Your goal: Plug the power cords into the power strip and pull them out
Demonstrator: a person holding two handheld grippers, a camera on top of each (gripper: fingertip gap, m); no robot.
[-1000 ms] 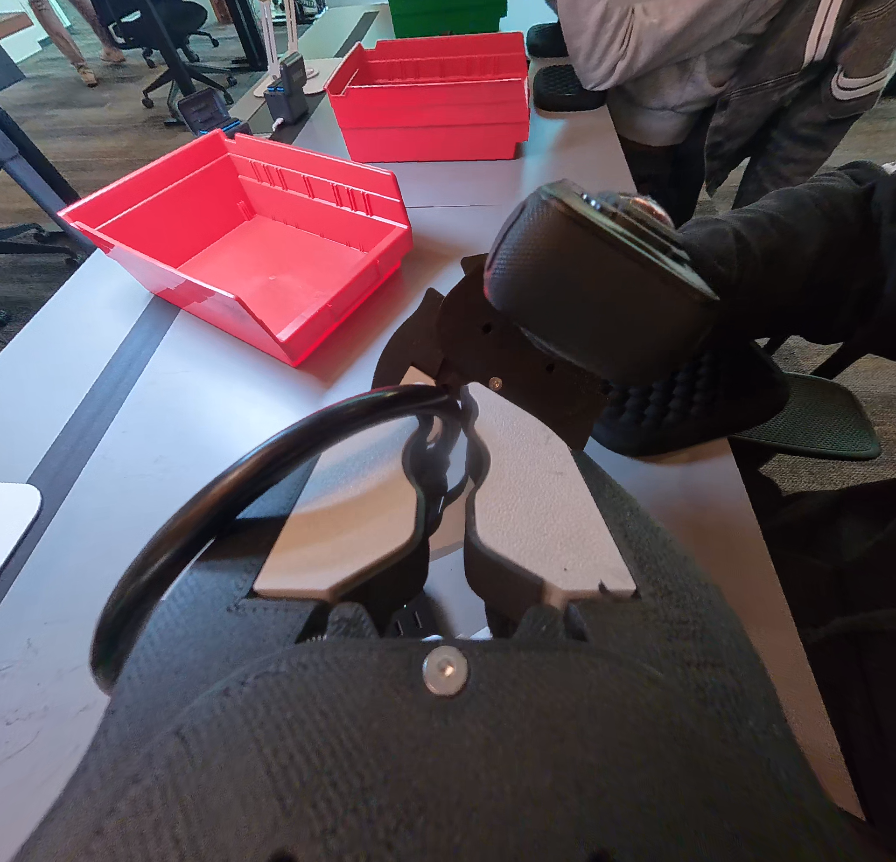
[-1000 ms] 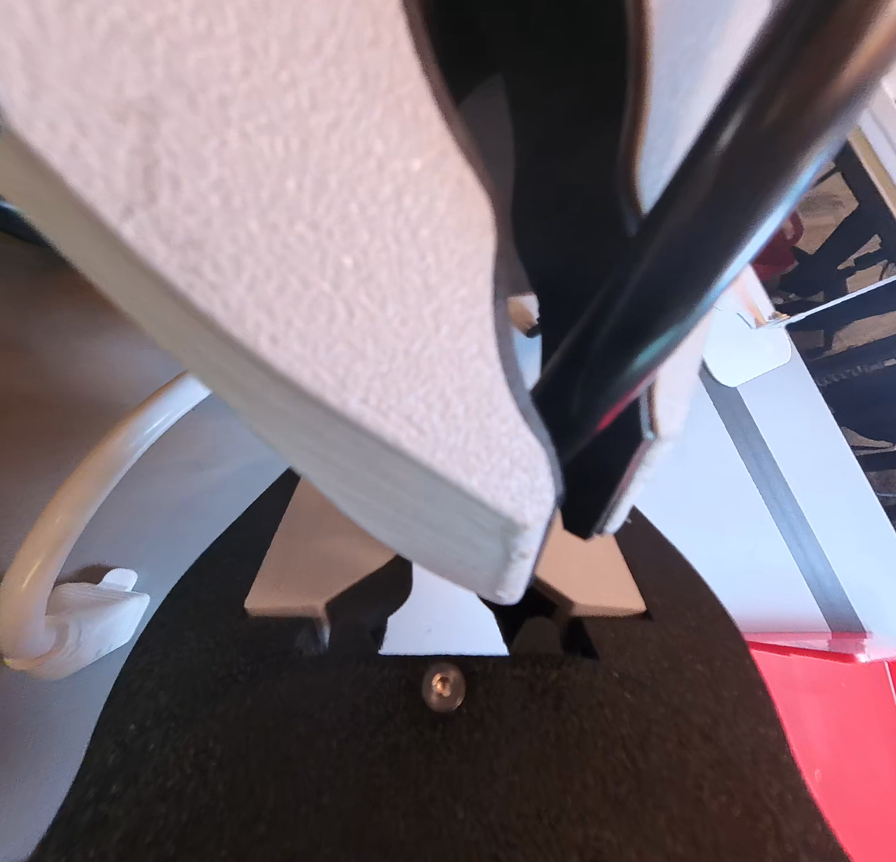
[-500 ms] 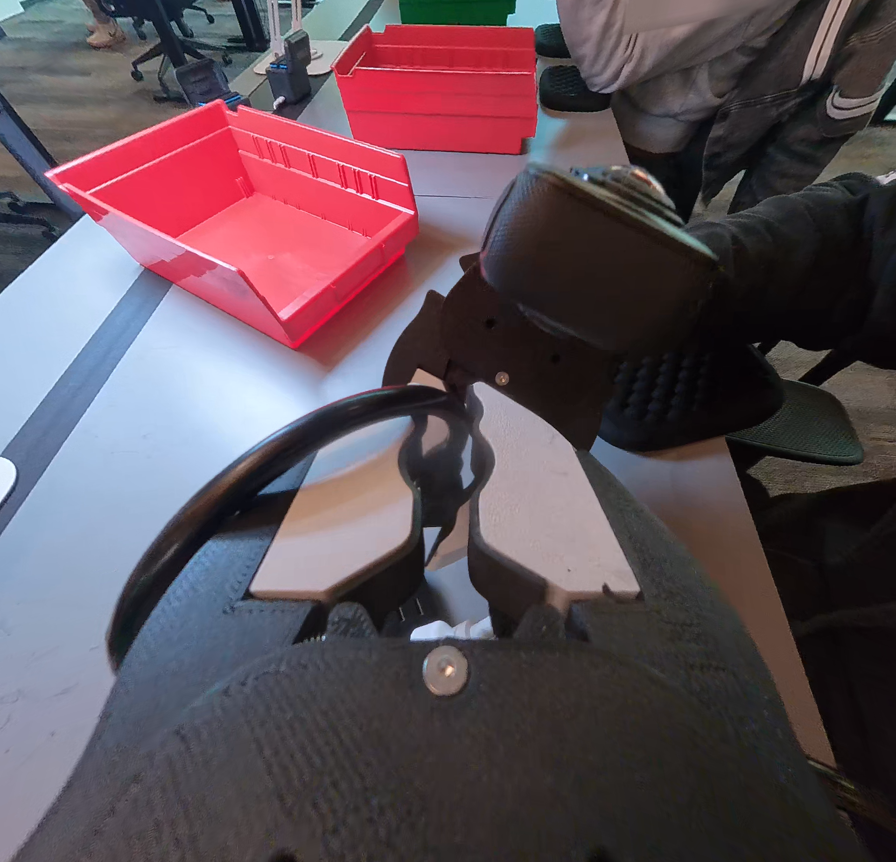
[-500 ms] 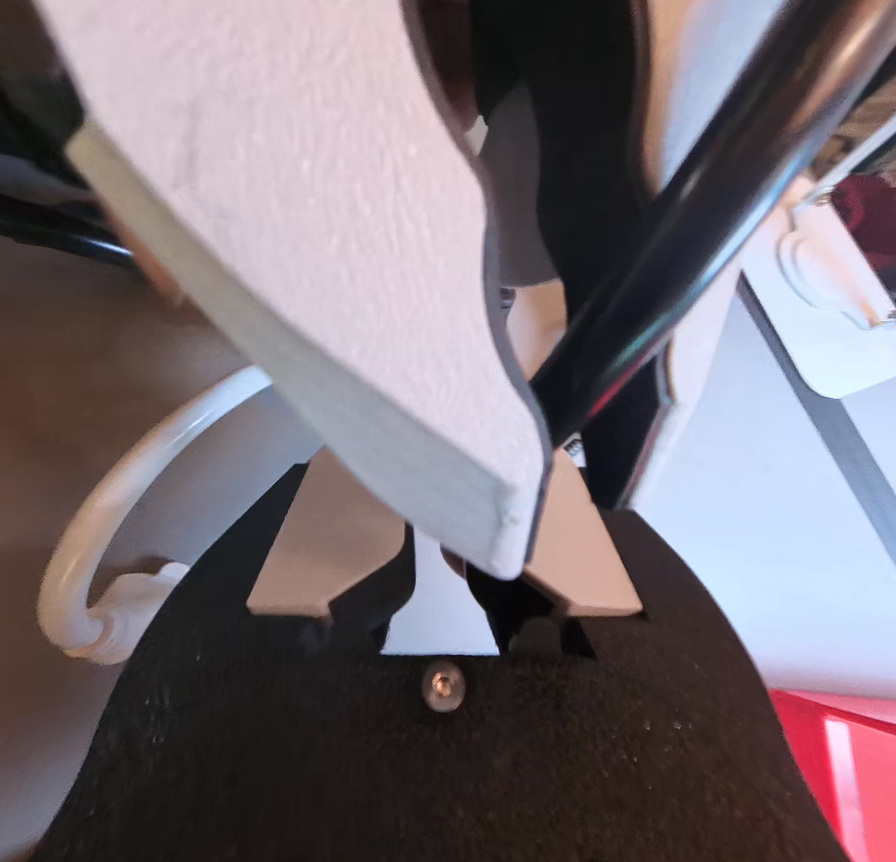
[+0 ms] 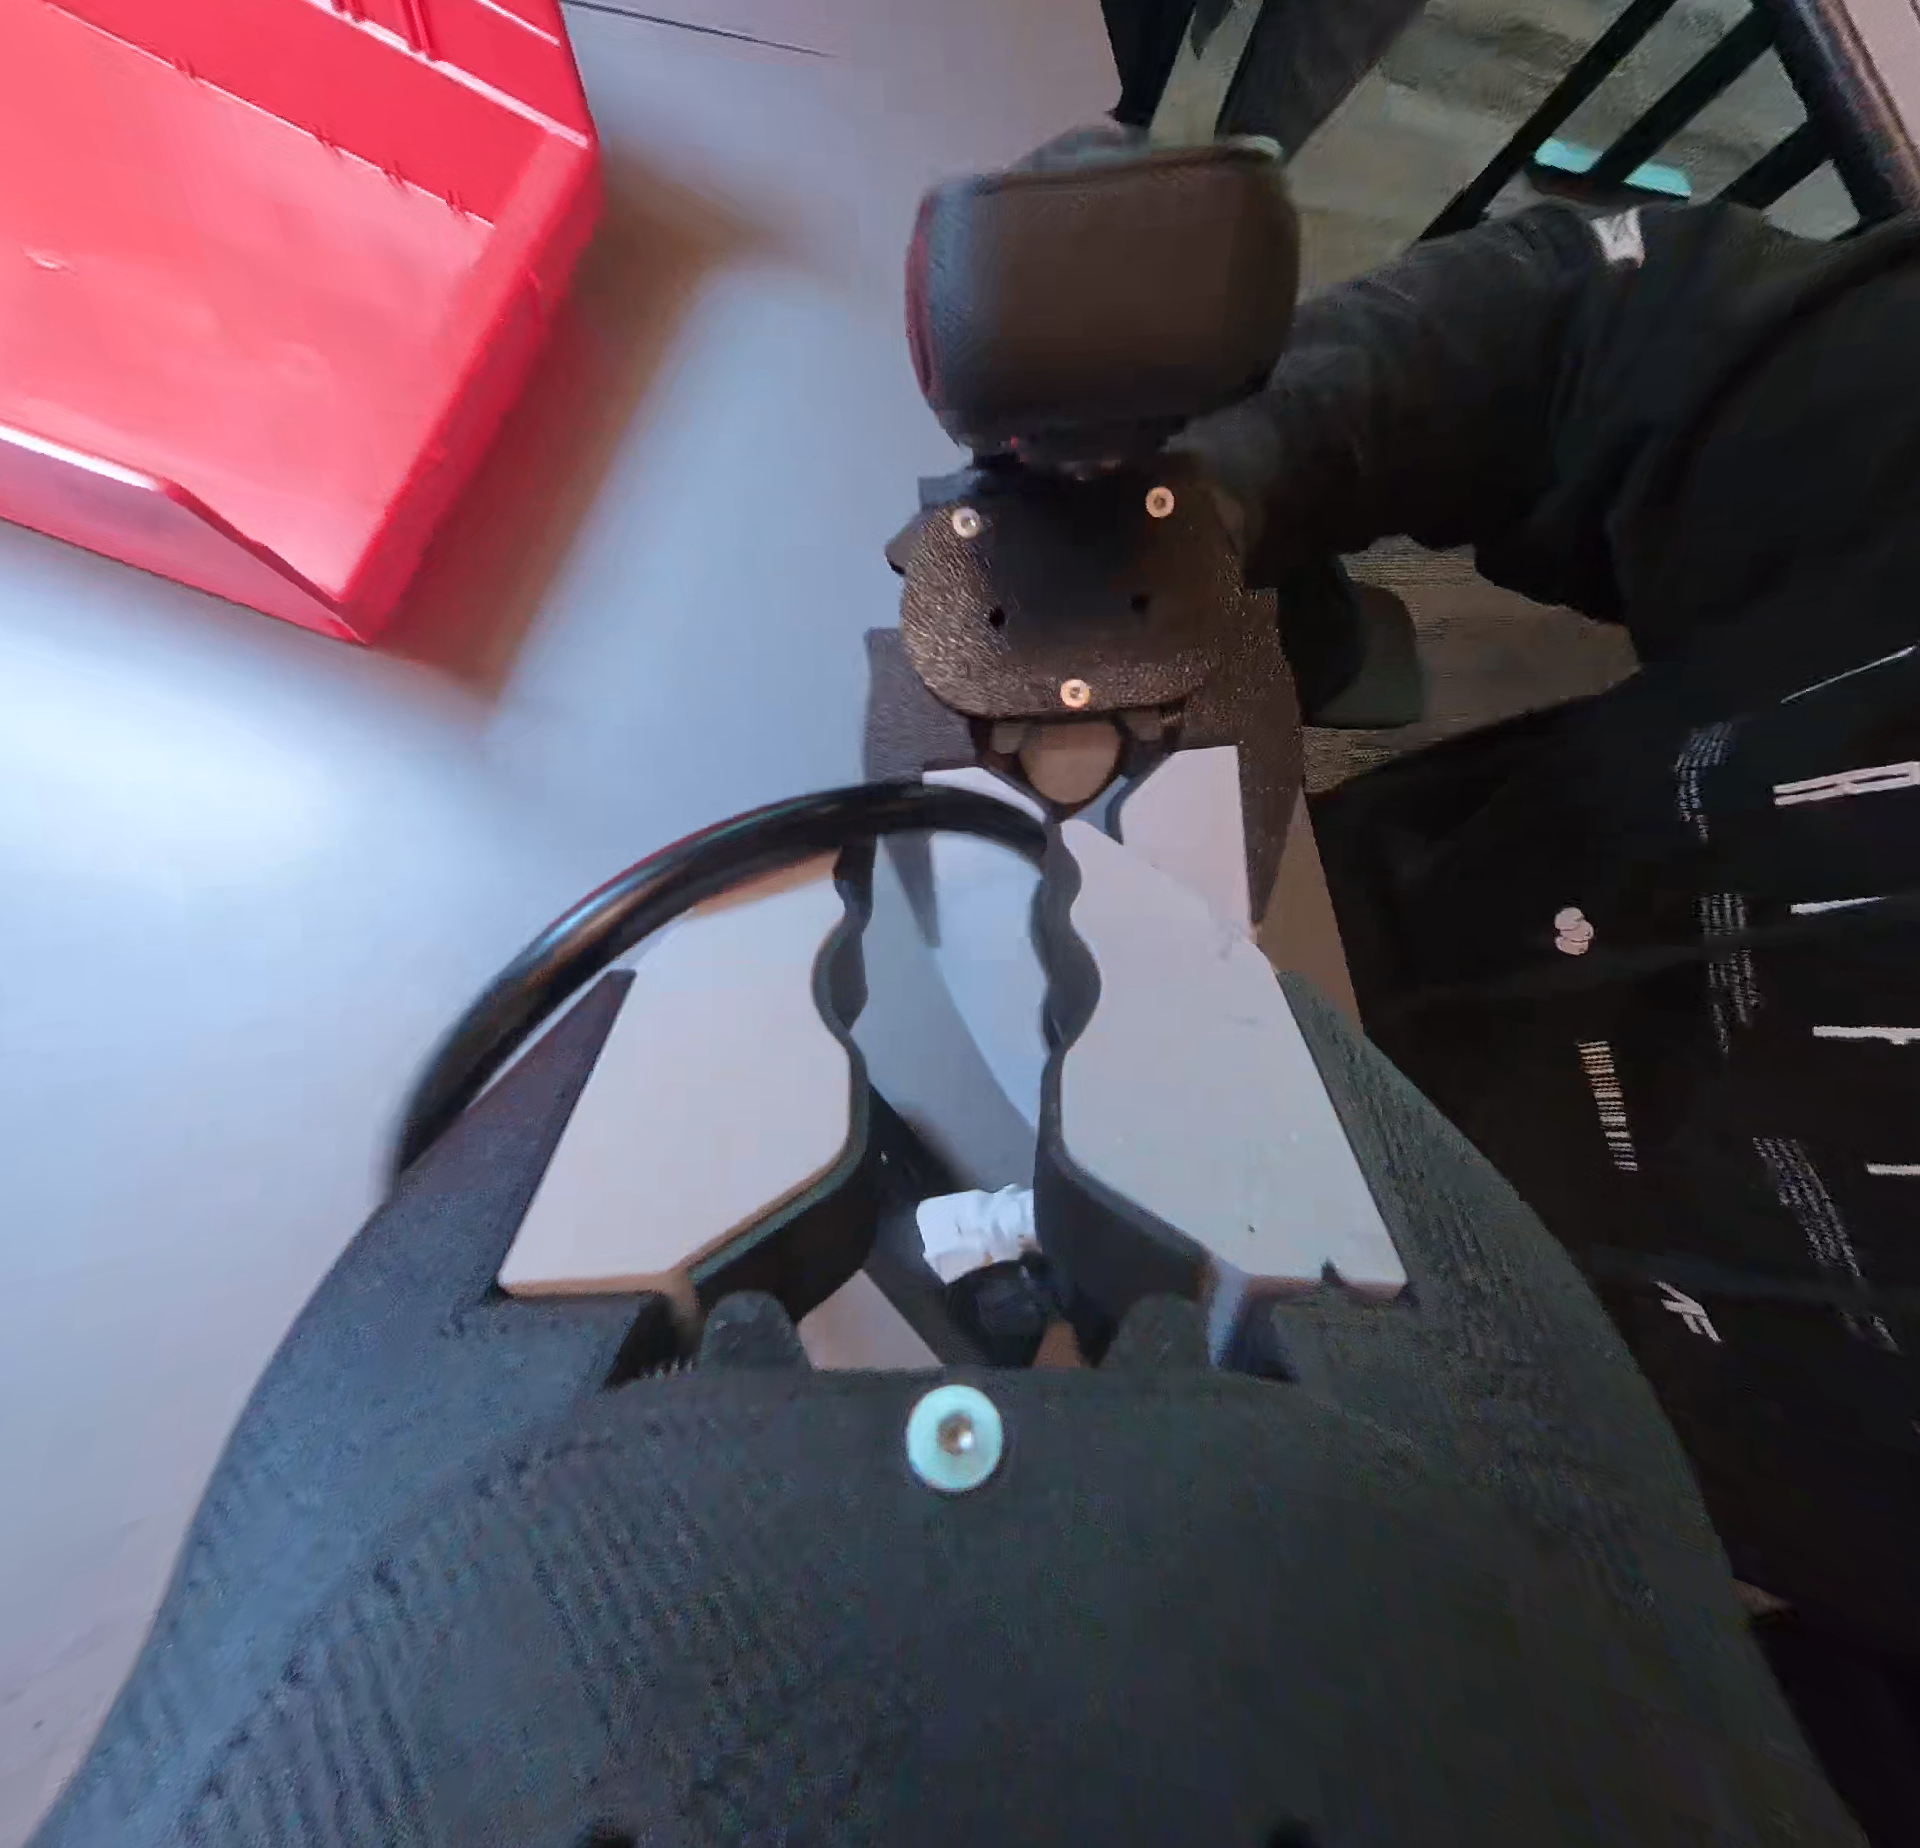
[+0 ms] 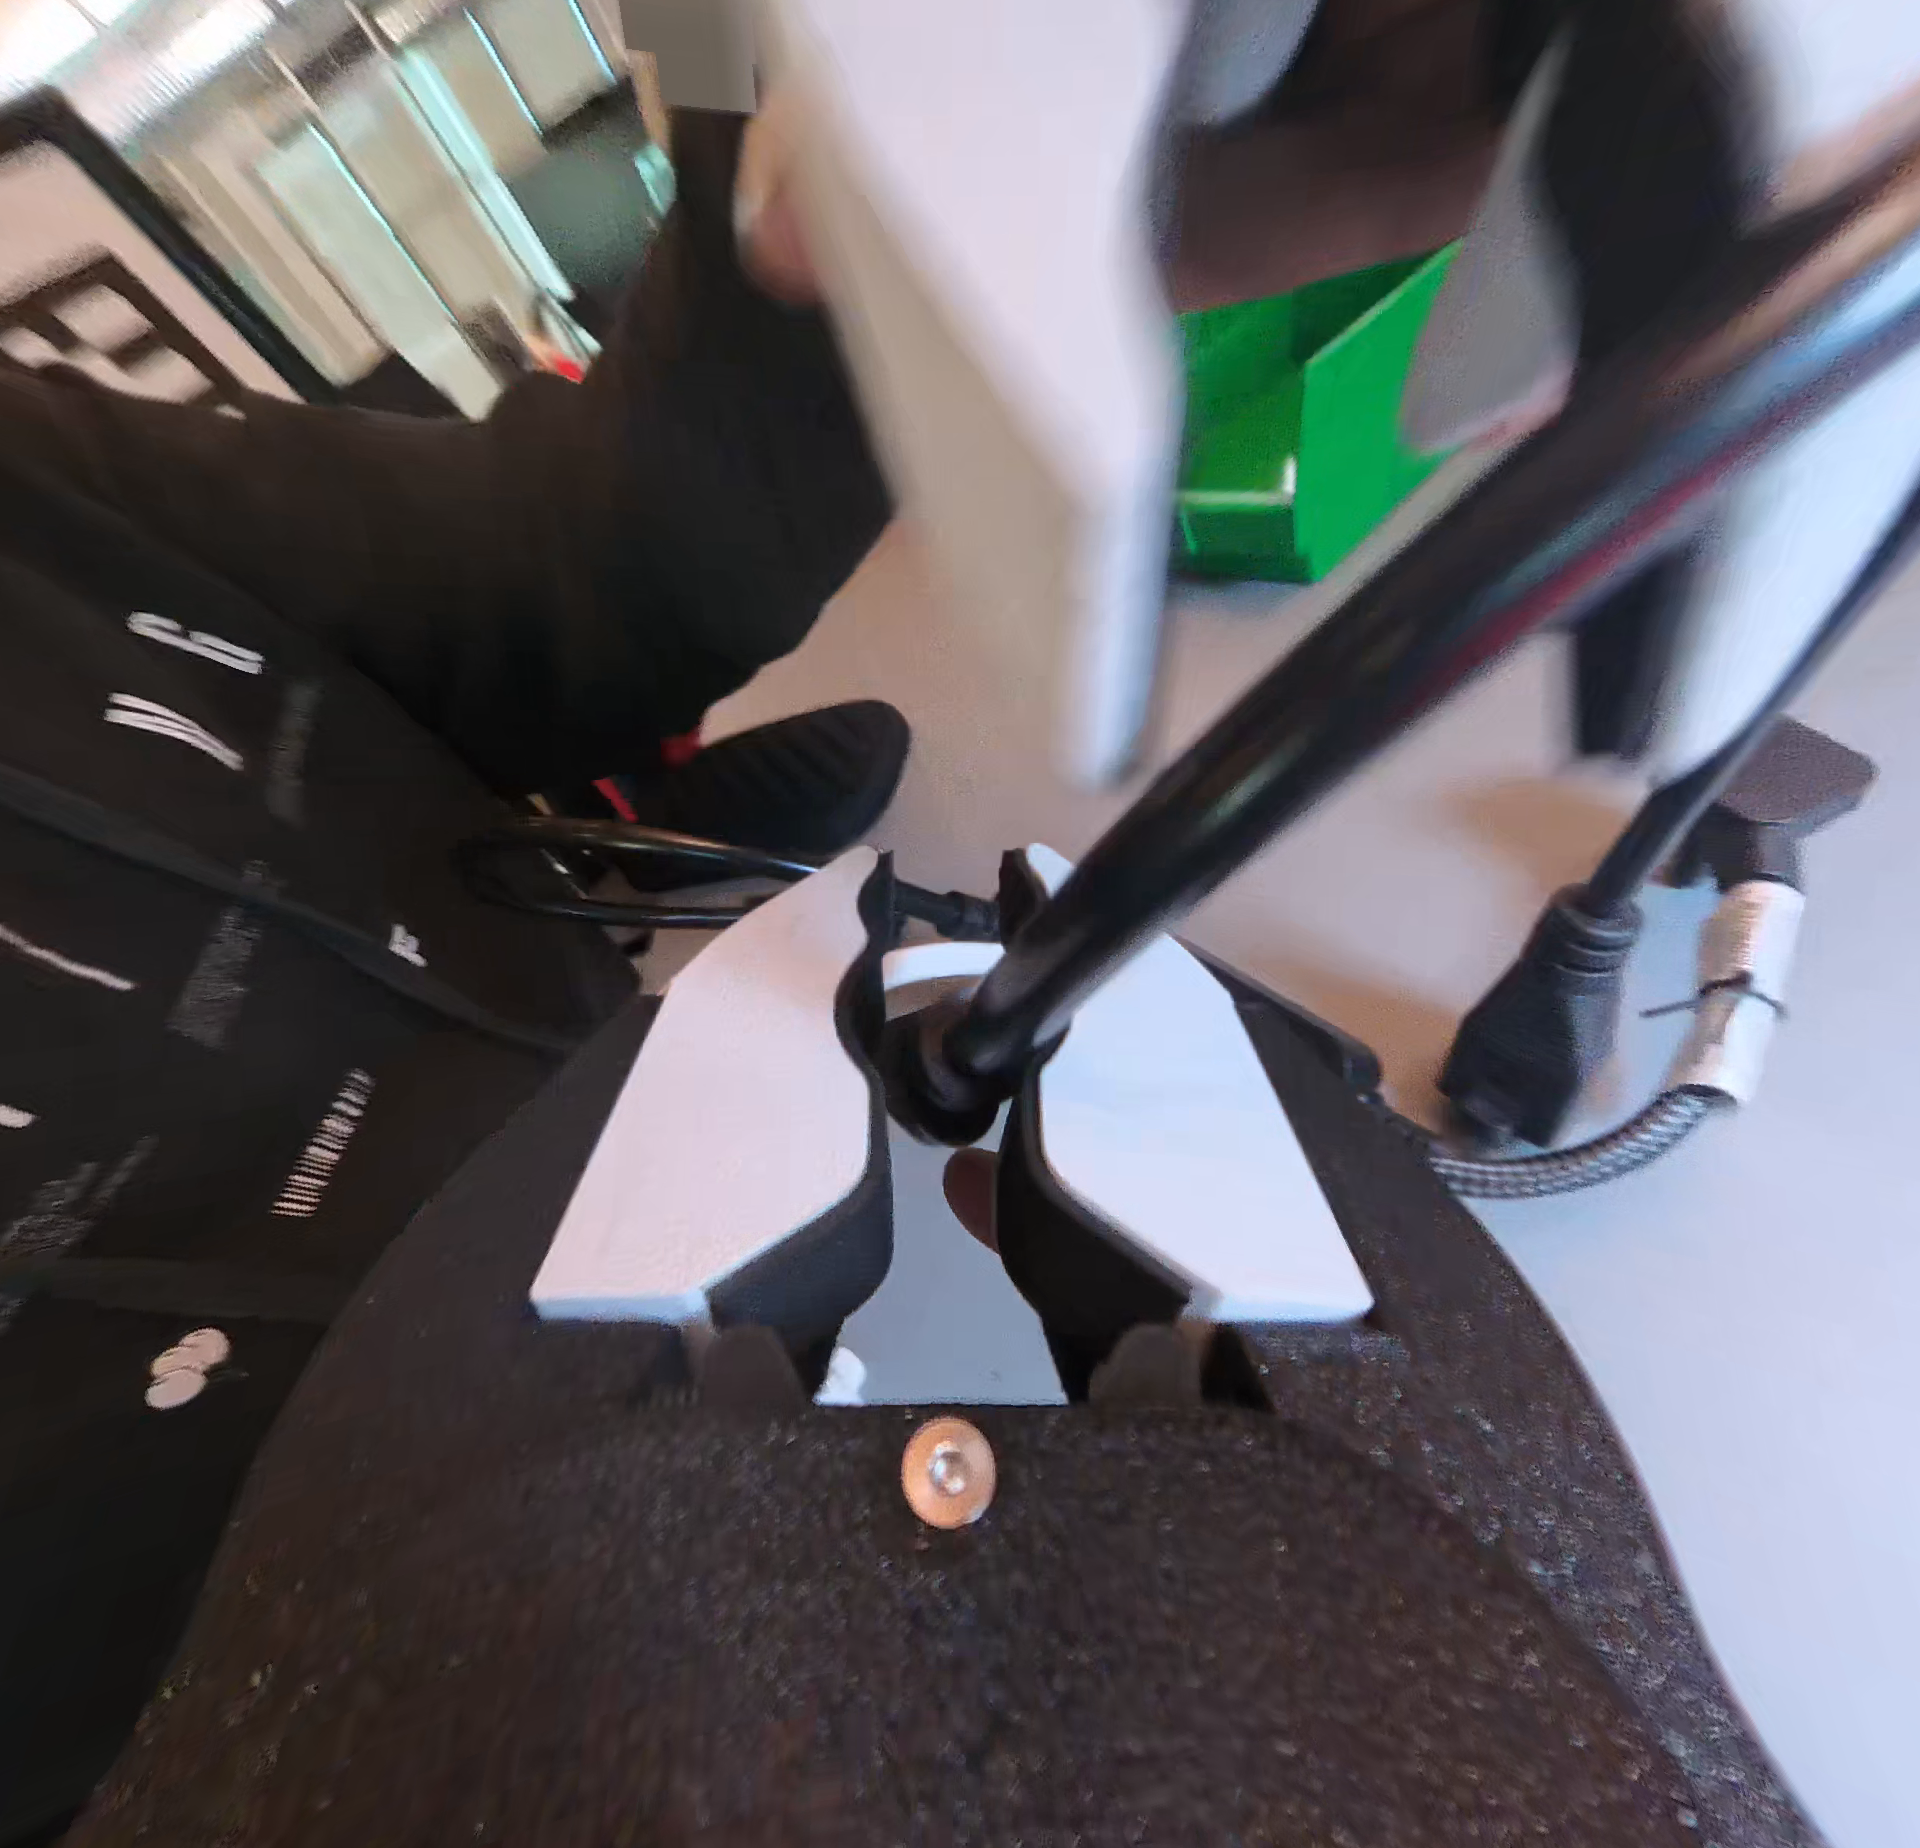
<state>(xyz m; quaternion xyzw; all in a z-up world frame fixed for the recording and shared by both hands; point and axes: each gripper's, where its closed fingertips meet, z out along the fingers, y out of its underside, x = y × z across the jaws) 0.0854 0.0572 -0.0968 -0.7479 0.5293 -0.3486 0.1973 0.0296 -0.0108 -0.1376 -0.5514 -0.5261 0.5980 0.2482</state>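
While right tool [image 6: 940,1029] pinches black cord [image 6: 1351,635] near tips, left tool [image 5: 951,977] gapes, holding nothing; guide plug squarely, steadily; power strip unseen.

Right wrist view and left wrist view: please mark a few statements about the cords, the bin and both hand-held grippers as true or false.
1. The right hand-held gripper is shut on the black cord. True.
2. The bin in the left wrist view is blue. False: the bin is red.
3. A second black plug sits to the right of that gripper. True.
4. The left hand-held gripper is clamped shut. False: its jaws stand apart.
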